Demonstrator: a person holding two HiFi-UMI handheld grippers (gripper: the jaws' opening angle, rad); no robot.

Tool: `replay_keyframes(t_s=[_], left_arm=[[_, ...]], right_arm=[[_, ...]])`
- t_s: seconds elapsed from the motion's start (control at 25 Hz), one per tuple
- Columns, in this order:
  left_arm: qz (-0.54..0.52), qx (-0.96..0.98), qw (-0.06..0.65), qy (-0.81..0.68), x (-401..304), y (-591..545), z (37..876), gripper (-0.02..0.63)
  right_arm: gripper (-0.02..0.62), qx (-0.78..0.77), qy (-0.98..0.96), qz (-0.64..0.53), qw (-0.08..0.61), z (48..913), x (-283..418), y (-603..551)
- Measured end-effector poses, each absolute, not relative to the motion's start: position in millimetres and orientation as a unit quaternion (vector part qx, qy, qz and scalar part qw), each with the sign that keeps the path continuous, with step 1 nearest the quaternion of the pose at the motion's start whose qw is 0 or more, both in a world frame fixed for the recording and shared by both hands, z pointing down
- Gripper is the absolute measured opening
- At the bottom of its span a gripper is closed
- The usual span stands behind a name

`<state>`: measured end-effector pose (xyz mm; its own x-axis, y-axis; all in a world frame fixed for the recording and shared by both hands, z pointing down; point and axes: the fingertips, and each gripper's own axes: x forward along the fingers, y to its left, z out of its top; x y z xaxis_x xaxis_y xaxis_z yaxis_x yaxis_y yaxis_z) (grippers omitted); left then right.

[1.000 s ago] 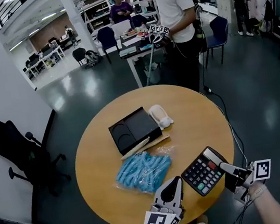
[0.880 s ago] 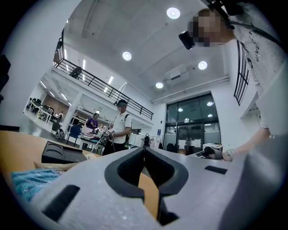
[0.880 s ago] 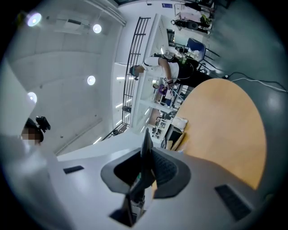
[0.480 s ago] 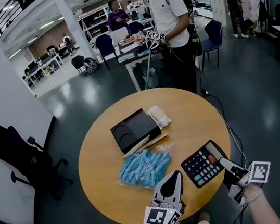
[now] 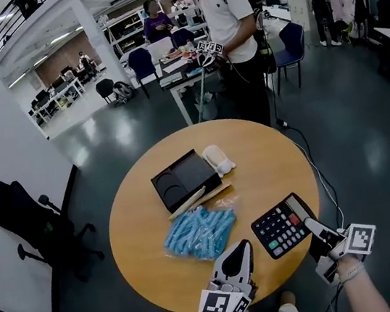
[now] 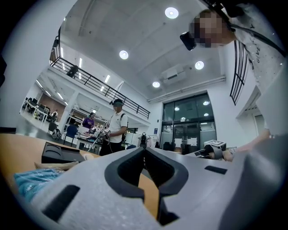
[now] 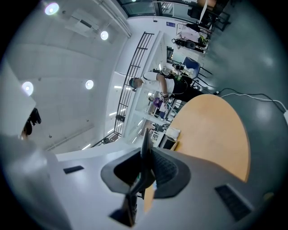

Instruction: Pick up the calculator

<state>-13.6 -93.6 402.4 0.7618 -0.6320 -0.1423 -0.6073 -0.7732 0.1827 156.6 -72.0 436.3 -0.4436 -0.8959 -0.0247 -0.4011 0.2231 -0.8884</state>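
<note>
In the head view I see a round table [image 5: 139, 219] with a black tray [image 5: 184, 179] near its middle, a white roll [image 5: 217, 159] just beside the tray's far right corner, and pale sticks [image 5: 203, 199] lying along the tray's near edge. A blue bag [image 5: 200, 233] sits nearer to me, between the tray and the left gripper [image 5: 245, 244]. That gripper hangs over the table's near rim, just left of the calculator [image 5: 281, 230]. The right gripper [image 5: 310, 226] comes in from the near right and pinches the calculator's right edge, holding it over the near right part of the table. The calculator is a dark slab with rows of black keys, one red key, a few green ones and a grey strip along its far end. Nothing lies between it and the other things. A person [image 5: 231, 35] stands beyond the table by a desk, and an office chair [image 5: 40, 220] stands on the floor to the left. In the left gripper view the jaws meet at their tips with nothing between them. Past them I make out the tray, the bag low on the left and the standing person. In the right gripper view the jaws are clenched on the calculator, seen edge-on as a thin dark blade rising between the pads. The table curves away to the right, with the tray and roll small at its far side.
</note>
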Motion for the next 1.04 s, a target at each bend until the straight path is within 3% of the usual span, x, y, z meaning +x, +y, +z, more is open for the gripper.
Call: replay_keyframes(t_s=[0.84, 1.04], left_arm=[[-0.086, 0.941, 0.075, -0.320, -15, -105, 411, 0.008], [-0.079, 0.940, 0.078, -0.323, -15, -100, 412, 0.008]], right_arm=[[0.057, -0.466, 0.703, -0.454, 0.287, 460, 150, -58], [0.057, -0.495, 0.687, -0.468, 0.253, 476, 158, -45]])
